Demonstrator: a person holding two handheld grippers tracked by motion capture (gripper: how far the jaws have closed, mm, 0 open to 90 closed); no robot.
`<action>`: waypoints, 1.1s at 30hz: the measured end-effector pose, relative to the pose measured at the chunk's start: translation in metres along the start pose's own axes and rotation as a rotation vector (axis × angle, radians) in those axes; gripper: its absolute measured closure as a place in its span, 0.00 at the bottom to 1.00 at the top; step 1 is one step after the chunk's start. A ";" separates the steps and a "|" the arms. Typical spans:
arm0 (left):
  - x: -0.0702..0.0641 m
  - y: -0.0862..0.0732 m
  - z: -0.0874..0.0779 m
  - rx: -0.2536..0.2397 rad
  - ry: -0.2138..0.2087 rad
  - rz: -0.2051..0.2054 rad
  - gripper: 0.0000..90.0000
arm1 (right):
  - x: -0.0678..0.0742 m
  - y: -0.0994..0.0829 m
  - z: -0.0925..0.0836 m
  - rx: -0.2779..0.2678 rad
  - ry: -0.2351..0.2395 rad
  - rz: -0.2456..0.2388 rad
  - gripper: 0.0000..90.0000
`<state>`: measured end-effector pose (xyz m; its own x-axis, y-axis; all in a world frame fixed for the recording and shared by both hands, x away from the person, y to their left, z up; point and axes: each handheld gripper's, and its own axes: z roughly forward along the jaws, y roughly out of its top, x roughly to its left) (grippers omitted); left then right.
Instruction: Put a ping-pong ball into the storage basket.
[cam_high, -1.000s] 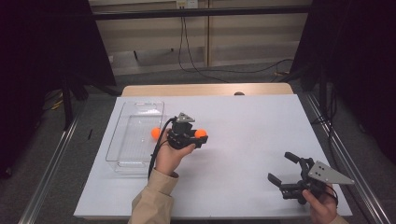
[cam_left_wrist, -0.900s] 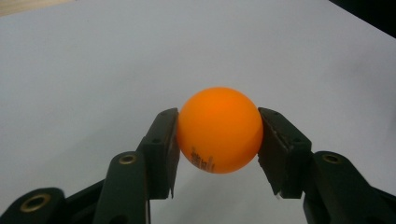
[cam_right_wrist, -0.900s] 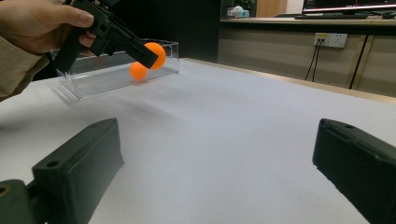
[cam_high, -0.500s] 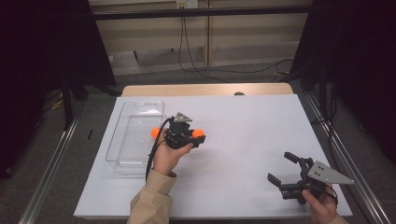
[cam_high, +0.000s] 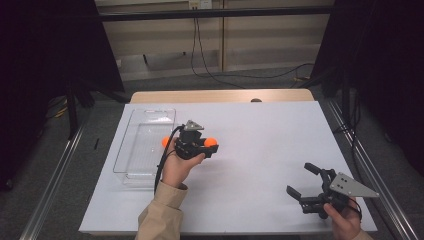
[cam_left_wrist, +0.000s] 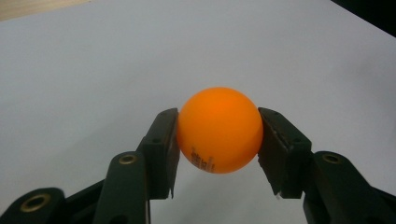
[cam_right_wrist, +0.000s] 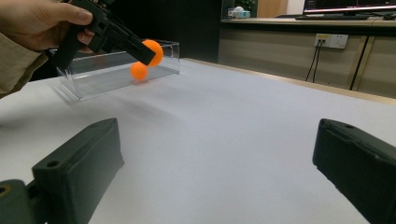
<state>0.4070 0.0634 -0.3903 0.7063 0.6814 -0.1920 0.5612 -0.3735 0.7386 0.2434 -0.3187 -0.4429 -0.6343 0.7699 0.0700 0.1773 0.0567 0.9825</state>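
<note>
The left gripper (cam_left_wrist: 217, 135) clamps an orange ball (cam_left_wrist: 219, 129) between both pads, held above the table (cam_high: 260, 145) just right of the clear tray (cam_high: 131, 159); small dark print on the ball is unreadable; a second ball (cam_right_wrist: 138, 71) lies in the tray; the right gripper (cam_high: 303, 180) stands wide open and empty, well apart from the tray; nothing has shifted since the earlier frames.

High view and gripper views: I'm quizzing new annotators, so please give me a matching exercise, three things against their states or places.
Things:
1. left gripper
2. right gripper
3. loose ball

States or places:
a. in the box
b. open, nothing between the jaws
c. shut on a ball

Pairs: 1-c, 2-b, 3-a.
</note>
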 end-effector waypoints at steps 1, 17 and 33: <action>0.000 0.000 0.000 0.001 0.000 0.000 0.56 | 0.000 0.000 0.000 0.001 0.001 -0.002 0.01; 0.004 0.000 -0.006 -0.006 0.012 -0.009 0.57 | 0.000 0.000 0.000 -0.001 0.000 0.001 0.01; 0.009 0.000 -0.012 -0.005 0.035 -0.015 0.57 | 0.000 0.000 0.000 -0.002 0.001 0.001 0.01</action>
<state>0.4081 0.0773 -0.3839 0.6822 0.7086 -0.1802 0.5695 -0.3603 0.7389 0.2433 -0.3185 -0.4429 -0.6348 0.7694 0.0715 0.1764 0.0542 0.9828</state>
